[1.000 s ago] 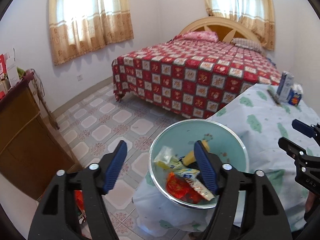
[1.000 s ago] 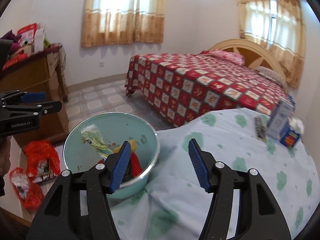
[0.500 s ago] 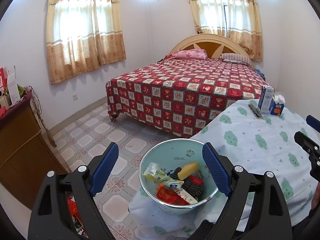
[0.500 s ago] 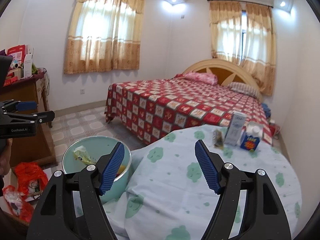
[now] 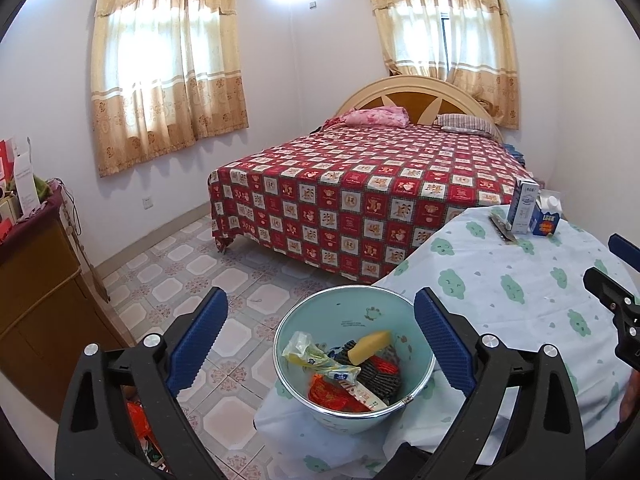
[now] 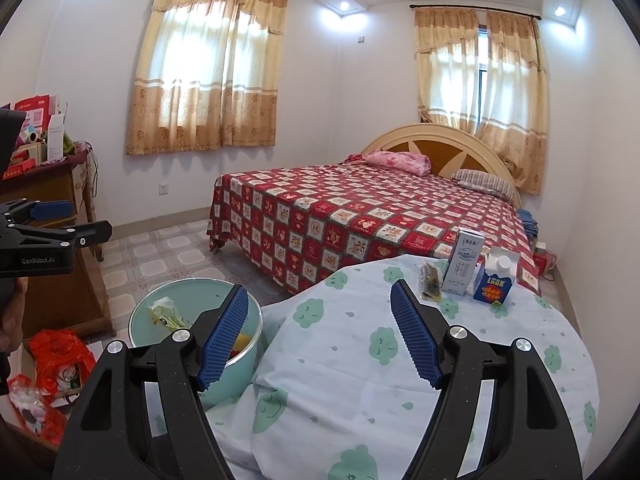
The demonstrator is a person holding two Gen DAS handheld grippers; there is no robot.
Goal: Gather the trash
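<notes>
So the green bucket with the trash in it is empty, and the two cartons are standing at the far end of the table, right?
Not quite. The green bucket isn't empty: the left wrist view shows wrappers and a yellow piece inside it. The rest is right: the two cartons stand at the far end of the table.

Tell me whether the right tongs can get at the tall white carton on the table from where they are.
Probably yes. The right tongs are open and empty, and only bare cloud-print tablecloth lies between them and the tall white carton. The dark wrapper and blue carton flank it closely.
</notes>
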